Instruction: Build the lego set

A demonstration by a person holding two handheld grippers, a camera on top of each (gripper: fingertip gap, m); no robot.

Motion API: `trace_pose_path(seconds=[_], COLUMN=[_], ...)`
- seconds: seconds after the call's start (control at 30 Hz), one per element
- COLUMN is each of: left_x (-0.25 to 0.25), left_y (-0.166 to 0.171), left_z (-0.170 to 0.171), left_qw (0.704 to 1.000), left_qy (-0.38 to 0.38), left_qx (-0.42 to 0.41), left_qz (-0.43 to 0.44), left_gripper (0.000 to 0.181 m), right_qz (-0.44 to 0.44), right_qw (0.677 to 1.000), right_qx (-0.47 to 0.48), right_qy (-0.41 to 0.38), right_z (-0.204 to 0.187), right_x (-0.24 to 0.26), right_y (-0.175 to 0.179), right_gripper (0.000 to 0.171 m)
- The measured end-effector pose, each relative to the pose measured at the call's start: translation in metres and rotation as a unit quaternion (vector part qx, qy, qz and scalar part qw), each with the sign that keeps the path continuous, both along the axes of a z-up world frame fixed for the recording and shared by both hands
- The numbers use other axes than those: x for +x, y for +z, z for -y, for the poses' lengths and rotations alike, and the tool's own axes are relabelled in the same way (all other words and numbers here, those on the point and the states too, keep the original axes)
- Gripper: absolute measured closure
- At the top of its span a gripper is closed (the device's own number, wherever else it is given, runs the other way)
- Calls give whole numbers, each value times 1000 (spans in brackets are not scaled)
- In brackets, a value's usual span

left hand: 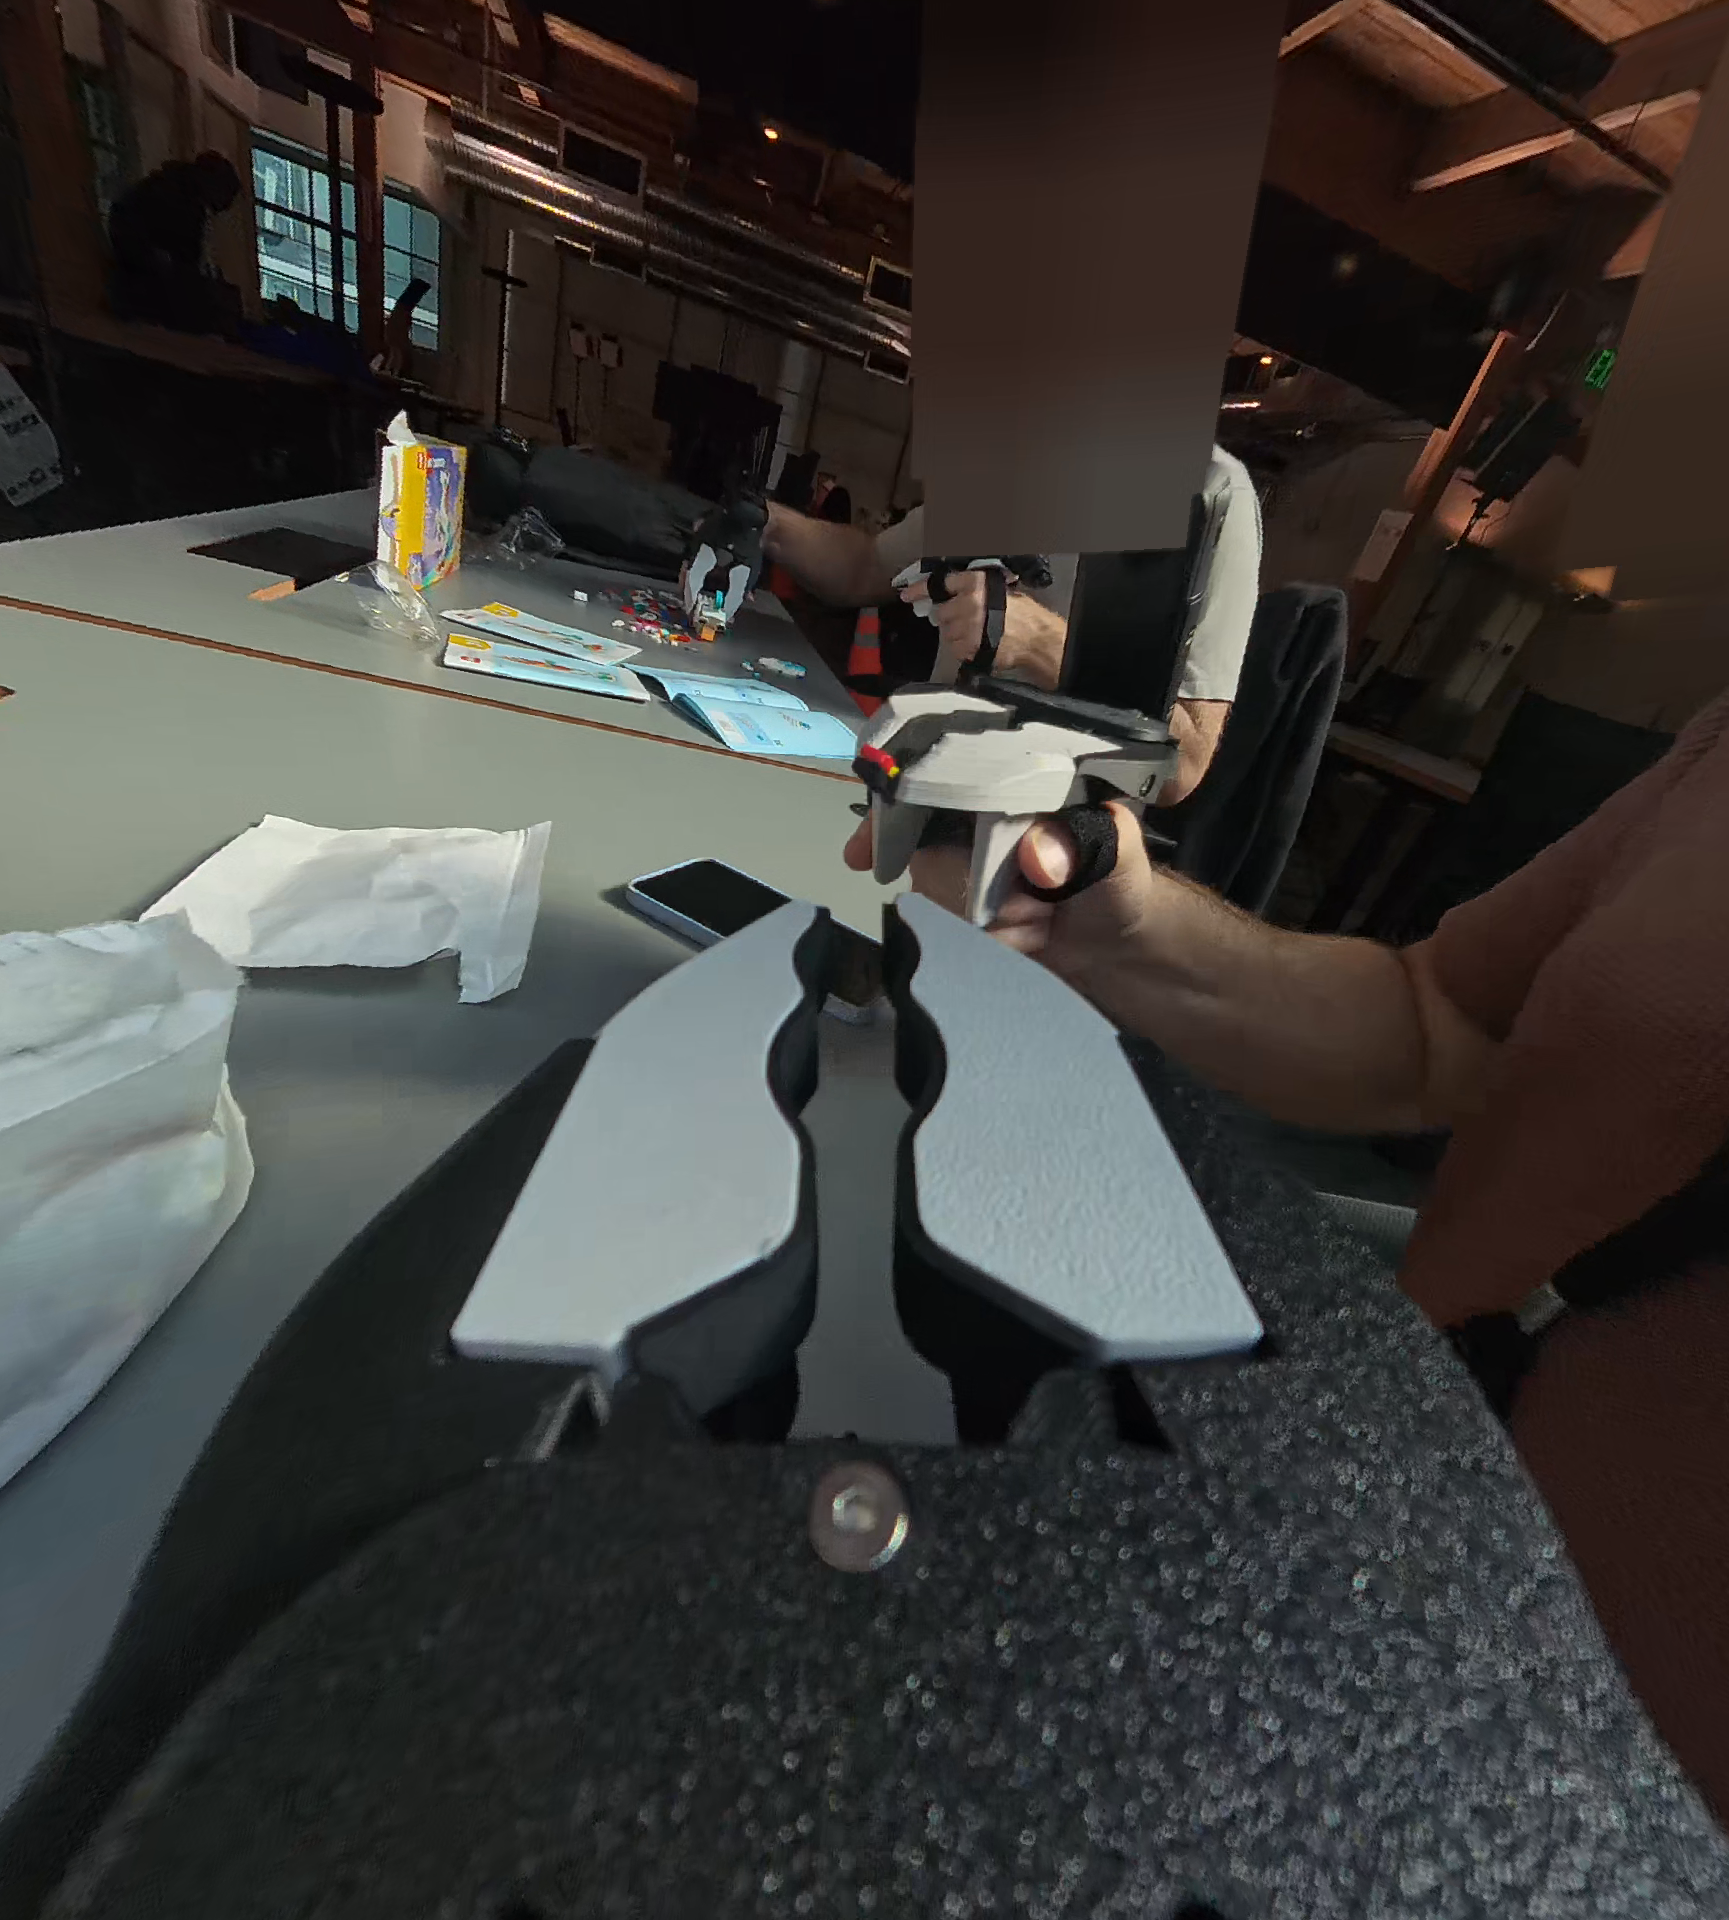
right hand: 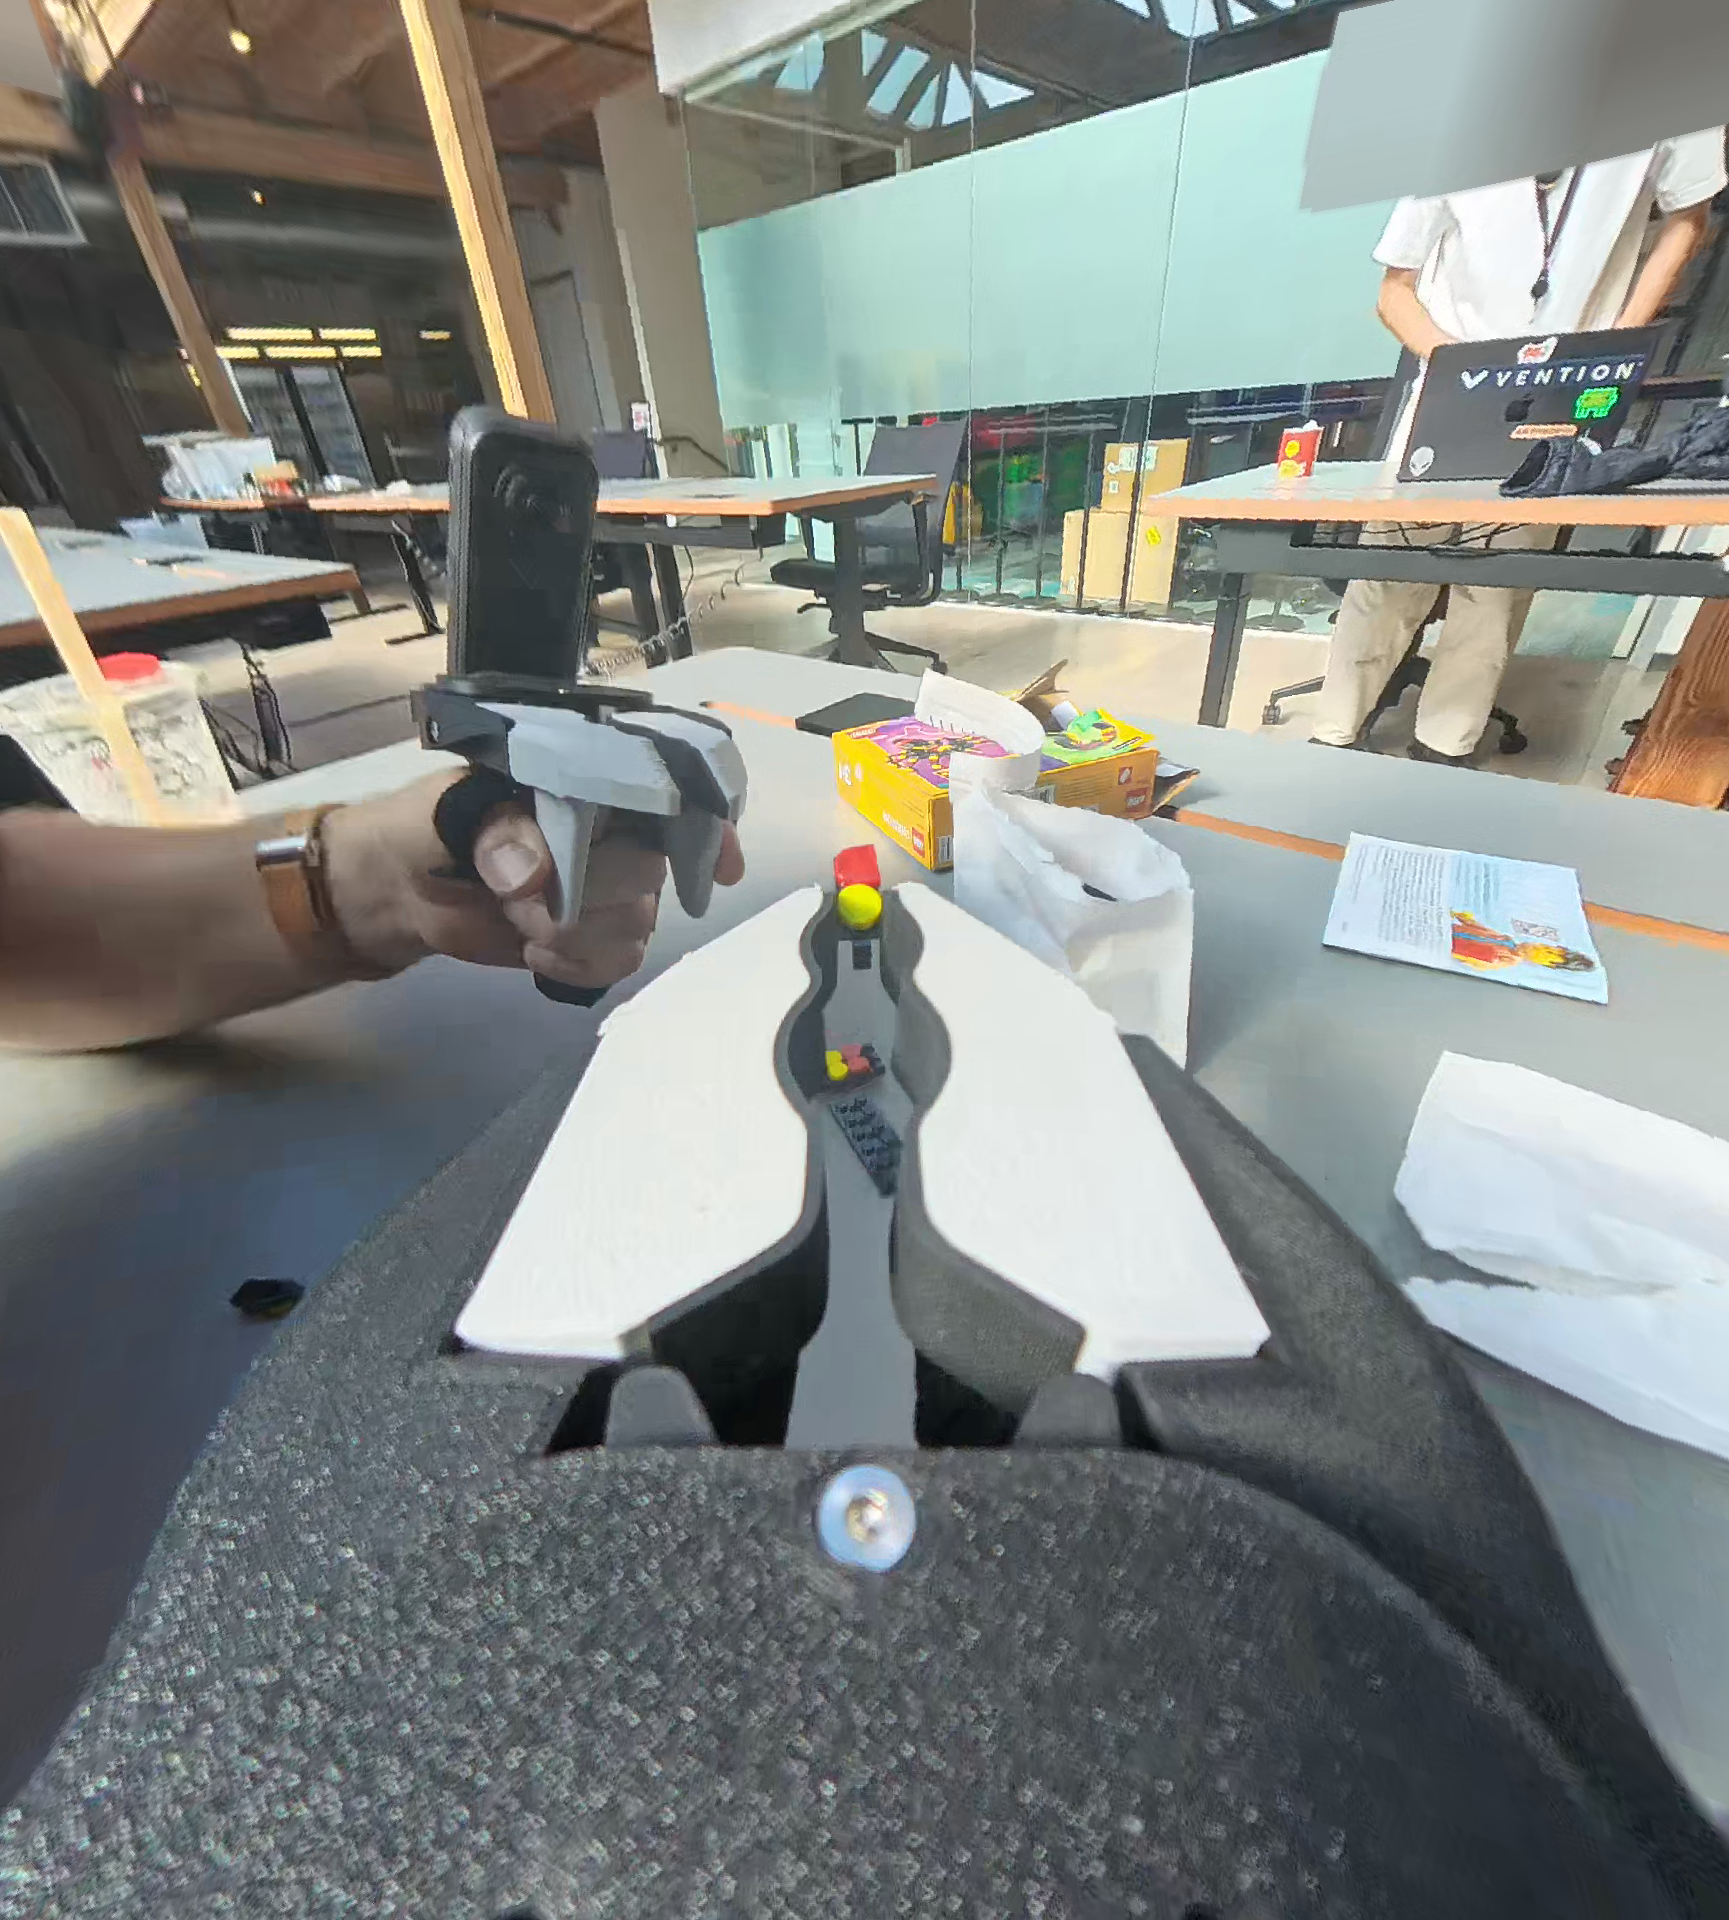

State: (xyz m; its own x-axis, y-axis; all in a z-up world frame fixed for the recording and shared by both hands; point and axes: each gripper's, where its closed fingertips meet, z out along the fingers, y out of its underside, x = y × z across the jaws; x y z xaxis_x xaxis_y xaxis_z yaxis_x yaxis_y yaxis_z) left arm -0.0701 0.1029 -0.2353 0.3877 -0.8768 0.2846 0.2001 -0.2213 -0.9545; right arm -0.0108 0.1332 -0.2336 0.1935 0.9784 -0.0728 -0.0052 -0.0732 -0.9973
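My right gripper (right hand: 858, 896) is shut on a small red and yellow lego piece (right hand: 858, 883), held above the grey table (right hand: 268, 1143). Under it lie a small red, yellow and black lego cluster (right hand: 854, 1062) and a black studded plate (right hand: 866, 1138). In the left wrist view the right gripper (left hand: 875, 774) is ahead, with the piece (left hand: 876, 764) at its tip. My left gripper (left hand: 855, 920) hovers over the table with its jaws a narrow gap apart and nothing between them. It shows at the left of the right wrist view (right hand: 725, 800), held in a hand.
A yellow lego box (right hand: 927, 795), a white paper bag (right hand: 1078, 904), a booklet (right hand: 1462, 920) and more white paper (right hand: 1618, 1226) lie to the right. A cup with a straw (right hand: 101, 738) stands left. A phone (left hand: 704, 899) and paper bags (left hand: 60, 1143) lie near my left gripper. About 7 centimetres separates my left fingertips from my right.
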Motion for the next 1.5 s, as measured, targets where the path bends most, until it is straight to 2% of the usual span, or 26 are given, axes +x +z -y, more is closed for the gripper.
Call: trace_pose_path(seconds=[0.07, 0.13, 0.4, 0.53, 0.67, 0.8, 0.9, 0.97, 1.07, 1.13, 1.2, 1.33, 1.43, 1.5], left_x=[-7, -11, -2, -3, -19, -43, -66, -78, -76, -70, -64, -21, 24, 44], left_y=[7, 11, 11, 15, 33, 19, 30, 24, 2, 6, 25, 59, 58, 50], left_z=[-1, -1, 1, -4, -6, -11, -3, -2, 3, 8, 4, -10, -11, -9], left_qw=[999, 998, 999, 998, 988, 982, 970, 964, 970, 971, 971, 980, 977, 974], left_qy=[-13, -12, 6, 58, 129, 171, 211, 233, 221, 212, 199, 95, 33, 21], left_qx=[-16, -20, 1, 33, 84, 70, 102, 100, 69, 84, 105, 104, 107, 117], left_qz=[40, 59, 33, -2, -5, -39, -60, -78, -70, -67, -83, -142, -182, -194], left_gripper=[169, 166, 164, 167, 170, 170, 169, 170, 170, 170, 170, 169, 168, 168], right_qz=[-48, -52, -47, -47, -41, -23, -9, -4, -16, -2, 15, 38, 61, 67], right_qw=[997, 996, 996, 995, 995, 992, 991, 989, 991, 993, 996, 999, 997, 996], right_qx=[-60, -64, -58, -62, -39, -36, -16, -12, -50, -47, -21, 11, 32, 45], right_qy=[-6, -27, -58, -63, -88, -119, -134, -144, -124, -106, -87, -15, 26, 35], right_z=[-4, -6, 2, 3, -1, -18, -26, -32, -30, -25, -24, -19, -6, 2], right_x=[16, 31, 63, 73, 96, 124, 144, 152, 146, 135, 120, 65, 21, 8], right_y=[7, 5, 2, 2, 15, 9, 21, 20, 2, -3, 10, 49, 54, 50], right_gripper=[163, 164, 163, 163, 164, 163, 163, 163, 163, 163, 163, 163, 163, 163])
